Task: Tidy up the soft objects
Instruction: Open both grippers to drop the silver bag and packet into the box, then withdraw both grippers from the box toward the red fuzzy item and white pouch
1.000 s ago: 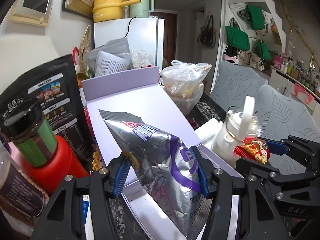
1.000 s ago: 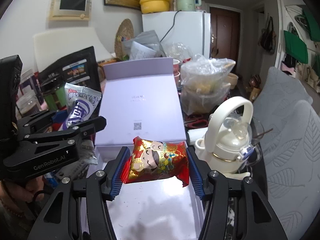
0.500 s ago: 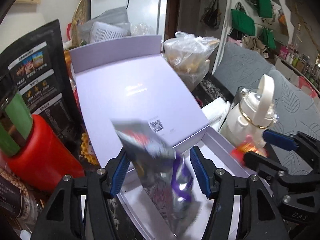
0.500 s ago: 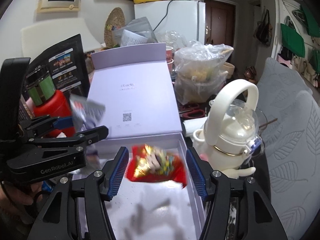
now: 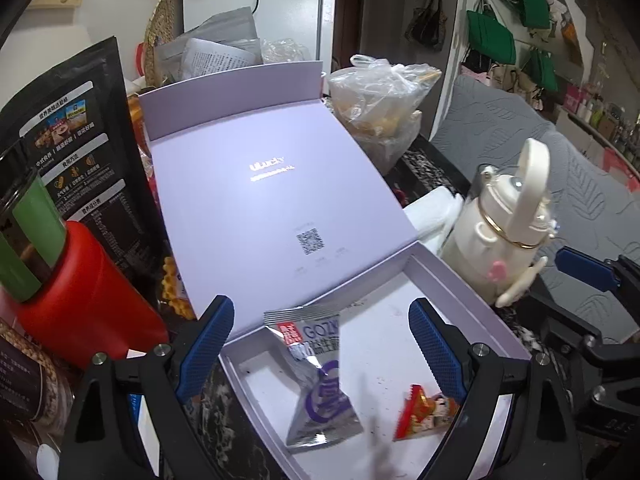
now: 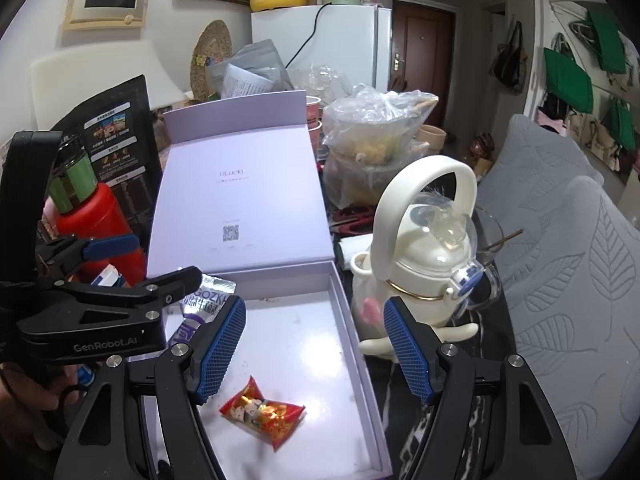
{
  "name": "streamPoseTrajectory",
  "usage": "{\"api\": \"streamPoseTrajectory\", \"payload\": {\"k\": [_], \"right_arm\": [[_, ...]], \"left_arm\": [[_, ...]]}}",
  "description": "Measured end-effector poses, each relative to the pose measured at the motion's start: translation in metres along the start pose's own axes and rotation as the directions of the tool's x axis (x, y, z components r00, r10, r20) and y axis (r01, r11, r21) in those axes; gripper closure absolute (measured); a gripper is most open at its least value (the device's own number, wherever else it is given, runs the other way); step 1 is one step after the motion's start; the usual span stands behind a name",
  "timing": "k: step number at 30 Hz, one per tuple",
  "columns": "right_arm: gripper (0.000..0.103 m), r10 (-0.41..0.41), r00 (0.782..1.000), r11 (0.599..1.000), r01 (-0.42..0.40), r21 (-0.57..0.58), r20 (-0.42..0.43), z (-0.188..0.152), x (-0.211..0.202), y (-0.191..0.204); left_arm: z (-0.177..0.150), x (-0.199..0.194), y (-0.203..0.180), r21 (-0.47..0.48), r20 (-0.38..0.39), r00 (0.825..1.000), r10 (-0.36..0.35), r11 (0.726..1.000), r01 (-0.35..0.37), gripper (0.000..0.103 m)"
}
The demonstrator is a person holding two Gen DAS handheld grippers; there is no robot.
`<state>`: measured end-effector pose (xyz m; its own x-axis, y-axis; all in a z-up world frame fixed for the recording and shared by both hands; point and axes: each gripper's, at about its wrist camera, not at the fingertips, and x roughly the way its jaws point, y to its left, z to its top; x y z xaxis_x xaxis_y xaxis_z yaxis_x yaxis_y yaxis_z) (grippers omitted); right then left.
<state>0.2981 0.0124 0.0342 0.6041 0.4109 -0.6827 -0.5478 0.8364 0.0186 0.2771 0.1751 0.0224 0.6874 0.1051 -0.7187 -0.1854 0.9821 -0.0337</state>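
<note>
- Silver-and-purple snack packet point(image 5: 320, 384) no longer pinched in the left claw point(image 5: 322, 354); now lying flat on the white floor of the lilac box point(image 5: 472, 292), toward its left wall.
- Red snack packet point(image 6: 262, 412) likewise dropped from the right claw point(image 6: 314, 348); now resting on the box floor near the front edge, apart from the silver one.
- Left claw spread wide and opening further, nothing touching its blue pads point(image 5: 204, 348), silver packet below and between them.
- Right claw about half spread and opening, pads clear of the red packet beneath.
- Both claws angled steeply down over the box, side by side, left one seen edge-on from the right wrist view.
- Box lid point(image 5: 256, 184) folded back flat behind.
- Red canister point(image 5: 80, 300) tight against the box's left wall, white kettle point(image 6: 428, 248) just beside the right wall; open room only on the box floor, mostly at the back.
</note>
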Motion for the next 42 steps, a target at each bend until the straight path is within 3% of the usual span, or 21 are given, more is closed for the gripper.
{"api": "streamPoseTrajectory", "payload": {"k": [2,24,42], "right_arm": [[0.031,0.003,1.0,1.0,-0.003,-0.001,0.006,0.001,-0.004,0.0],[0.031,0.025,0.994,1.0,-0.023,-0.02,0.11,-0.007,-0.084,0.021],[0.031,0.013,0.979,1.0,-0.01,-0.018,0.204,-0.032,-0.168,0.026]], "left_arm": [[0.0,-0.006,-0.001,-0.005,0.005,1.0,-0.028,1.0,0.028,0.013],[-0.007,-0.097,-0.007,0.002,0.114,0.993,0.007,1.0,-0.007,0.013],[-0.034,-0.188,-0.026,0.023,0.217,0.976,-0.004,1.0,-0.001,0.013]]}}
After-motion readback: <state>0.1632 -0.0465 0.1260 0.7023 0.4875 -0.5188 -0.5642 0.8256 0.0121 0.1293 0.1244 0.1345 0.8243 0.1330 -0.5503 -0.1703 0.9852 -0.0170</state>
